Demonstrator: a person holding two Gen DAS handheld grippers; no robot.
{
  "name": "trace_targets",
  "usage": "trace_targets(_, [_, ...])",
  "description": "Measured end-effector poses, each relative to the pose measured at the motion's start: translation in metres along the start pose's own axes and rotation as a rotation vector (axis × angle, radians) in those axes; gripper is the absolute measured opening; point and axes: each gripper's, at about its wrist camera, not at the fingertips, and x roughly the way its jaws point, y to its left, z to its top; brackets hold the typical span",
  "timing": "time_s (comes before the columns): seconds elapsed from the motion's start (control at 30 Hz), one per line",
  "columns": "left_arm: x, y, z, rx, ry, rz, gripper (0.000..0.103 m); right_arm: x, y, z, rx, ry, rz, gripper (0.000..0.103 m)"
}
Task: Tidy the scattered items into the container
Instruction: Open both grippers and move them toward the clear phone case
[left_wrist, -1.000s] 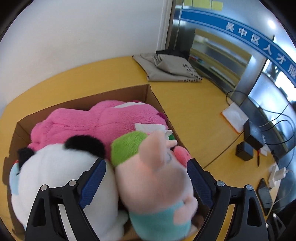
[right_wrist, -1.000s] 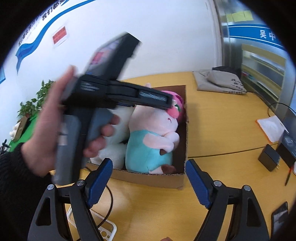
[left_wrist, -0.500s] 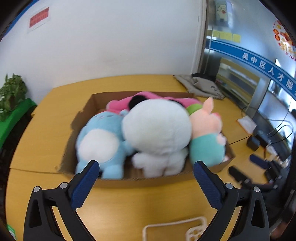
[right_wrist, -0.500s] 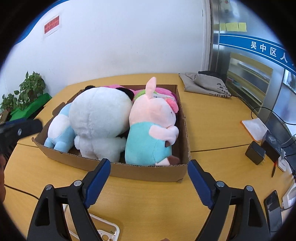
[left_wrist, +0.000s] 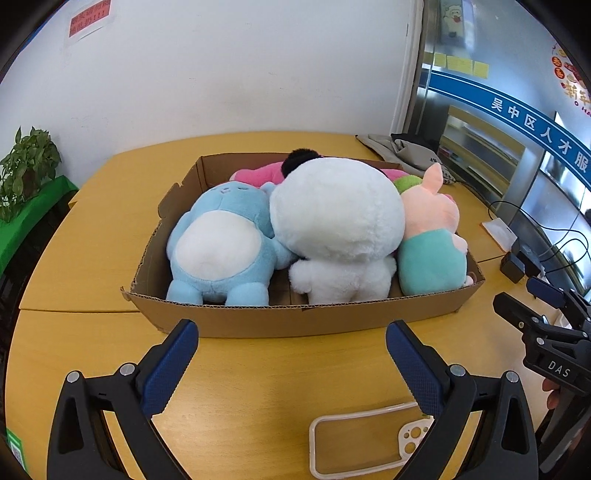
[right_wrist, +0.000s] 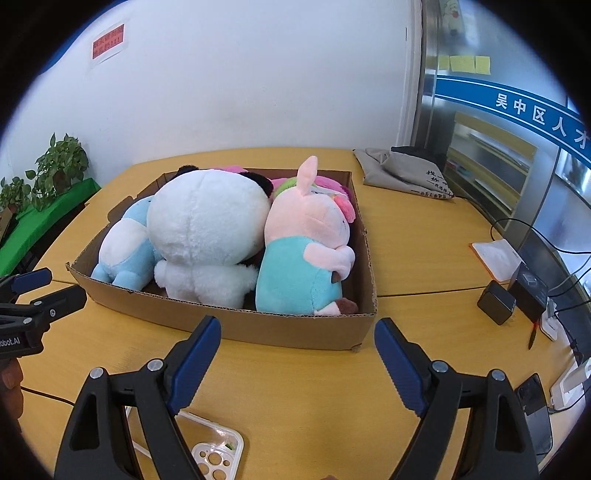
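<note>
Yellow table (left_wrist: 92, 206): phone case (left_wrist: 373, 439) before cardboard box (left_wrist: 295, 317).

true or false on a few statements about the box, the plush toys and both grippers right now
1. The cardboard box holds the blue plush, white panda plush and pink pig plush. True.
2. The left gripper is shut on a toy. False: it is open, holding nothing.
3. The right gripper is open and outside the box. True.
4. The clear phone case lies inside the box. False: it lies on the table, in front of the box.
5. The panda sits between the blue plush and the pig. True.
</note>
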Motion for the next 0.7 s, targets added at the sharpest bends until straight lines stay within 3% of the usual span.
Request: trace_targets(0.7, [0.0003, -0.0027, -0.0063, -0.026, 0.01, -0.014, 0.103, 0.0038, 0.0044, -0.0044, -0.011, 0.028, 0.019, 0.085])
